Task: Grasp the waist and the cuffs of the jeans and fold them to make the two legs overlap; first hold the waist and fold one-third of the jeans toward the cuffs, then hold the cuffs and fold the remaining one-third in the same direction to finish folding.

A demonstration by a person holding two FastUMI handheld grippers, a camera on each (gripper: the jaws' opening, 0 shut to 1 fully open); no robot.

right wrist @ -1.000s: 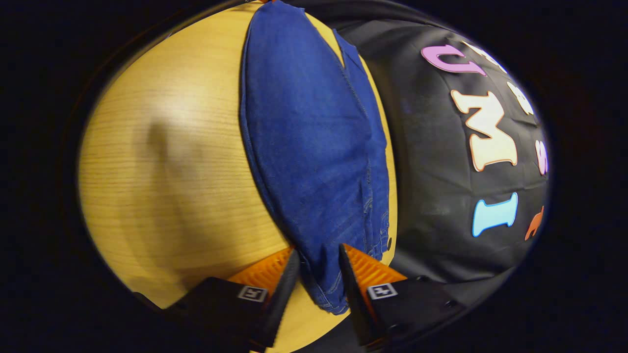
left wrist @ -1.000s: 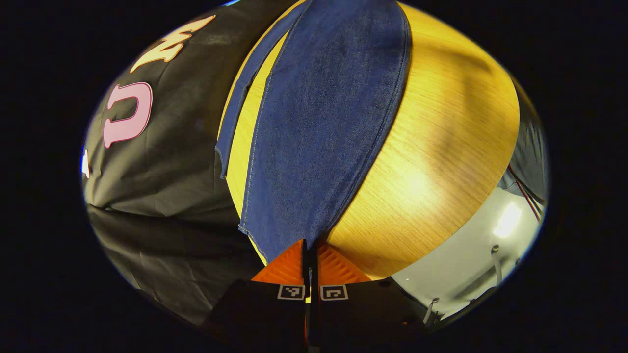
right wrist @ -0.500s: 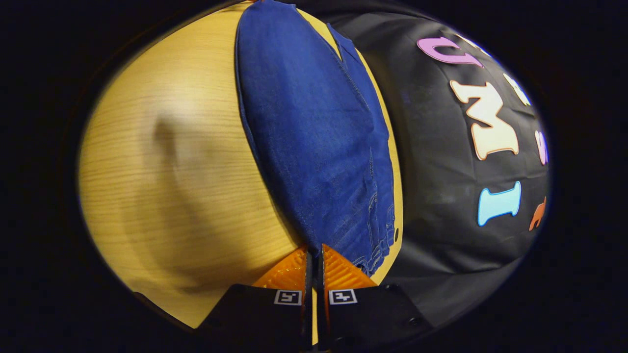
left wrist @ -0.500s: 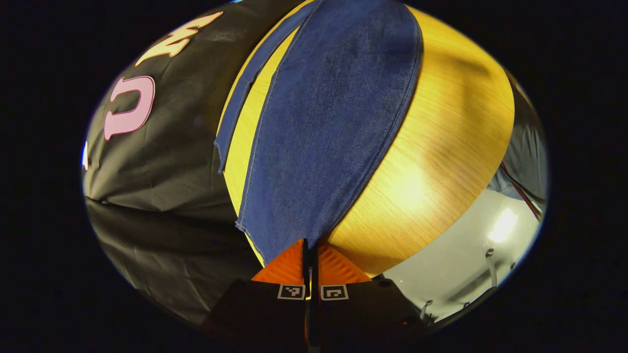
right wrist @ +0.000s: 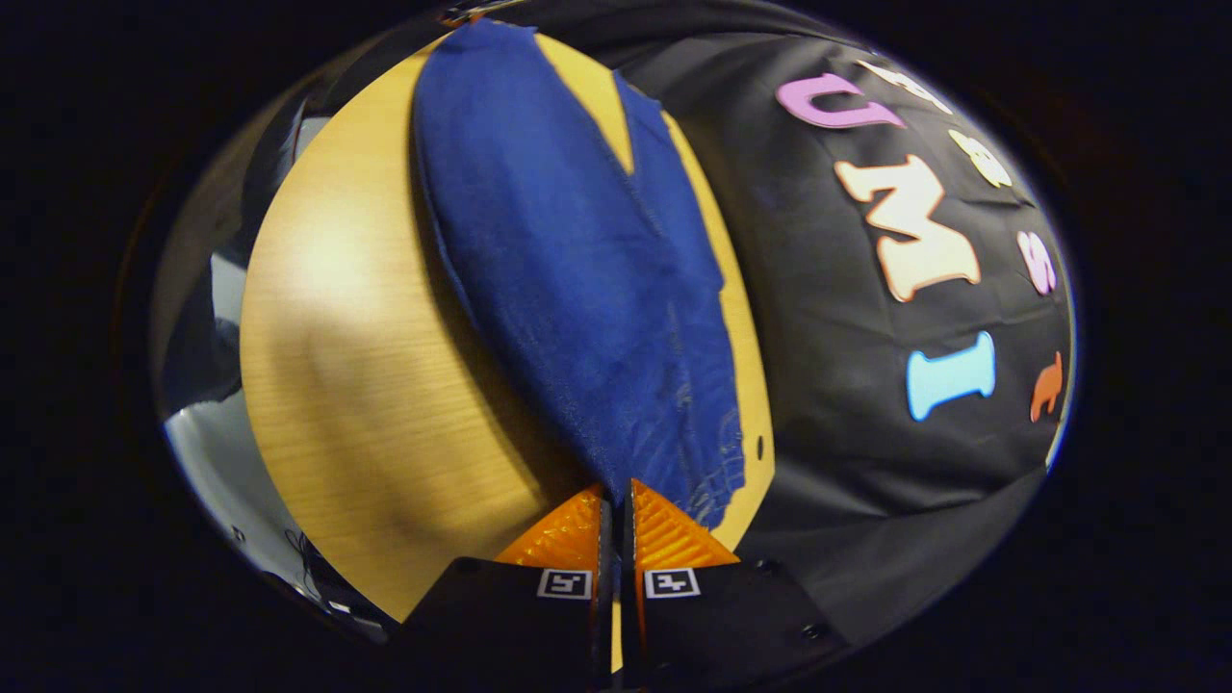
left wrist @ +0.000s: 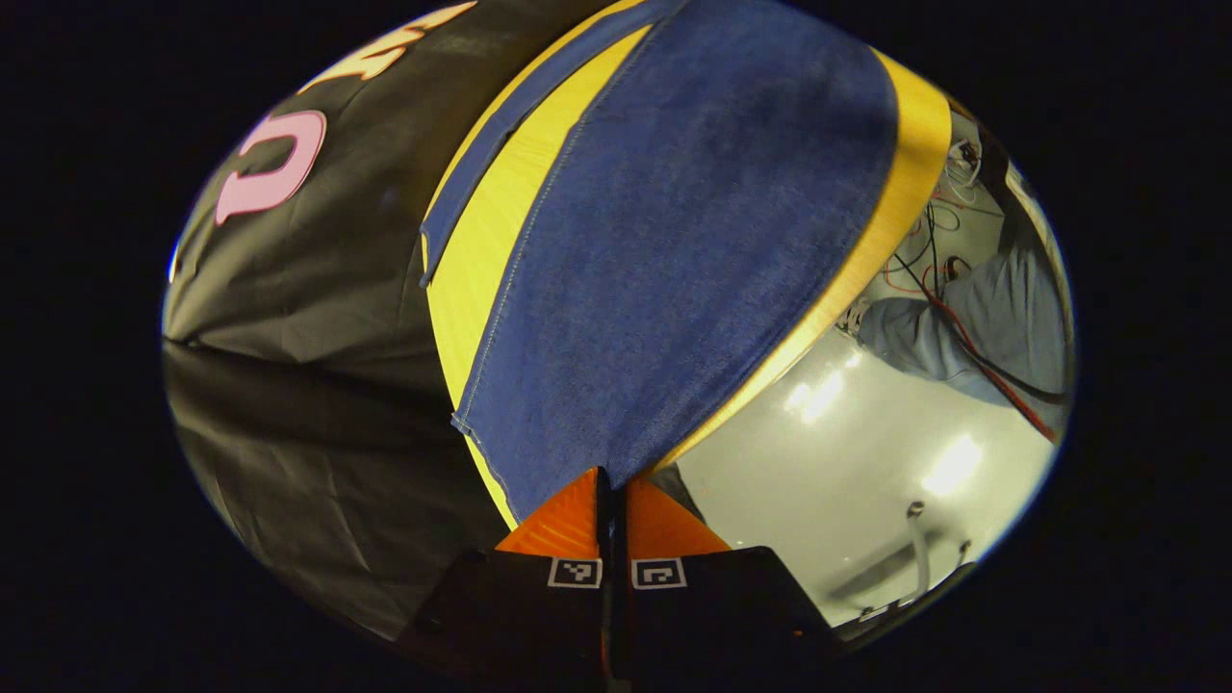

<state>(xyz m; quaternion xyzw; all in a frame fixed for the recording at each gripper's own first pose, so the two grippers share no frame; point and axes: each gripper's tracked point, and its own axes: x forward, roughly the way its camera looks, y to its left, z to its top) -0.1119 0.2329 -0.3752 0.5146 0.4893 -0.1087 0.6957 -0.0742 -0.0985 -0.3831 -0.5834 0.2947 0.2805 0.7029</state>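
1. Since a second ago the right gripper [right wrist: 616, 491] has gone from spread around the waist end of the jeans [right wrist: 577, 289] to pressed together on it, and both grippers have risen: the table [right wrist: 356, 404] looks smaller in the right gripper view, and the pale floor [left wrist: 866, 462] has opened up beyond the table's edge in the left gripper view.
2. My reading is that both ends are now gripped and the first fold, bringing one leg over the other, is starting; no overlap is made yet.
3. Left gripper view, from the left: the second leg [left wrist: 520, 106] lies as a narrow strip on the far side of the table from the gripper, a band of bare wood separates it from the near leg, then comes the near leg itself, wide and flat, running to the table's near edge.
4. The left gripper [left wrist: 612, 486] has its fingers closed tight on that leg's cuff corner, just at the table's edge.
5. Right gripper view: the jeans stretch away from the gripper along the table, nearer the black cloth [right wrist: 847, 289] than the table's open side.
6. Dark blue denim, smooth over the legs, bunched and stitched near the waist.
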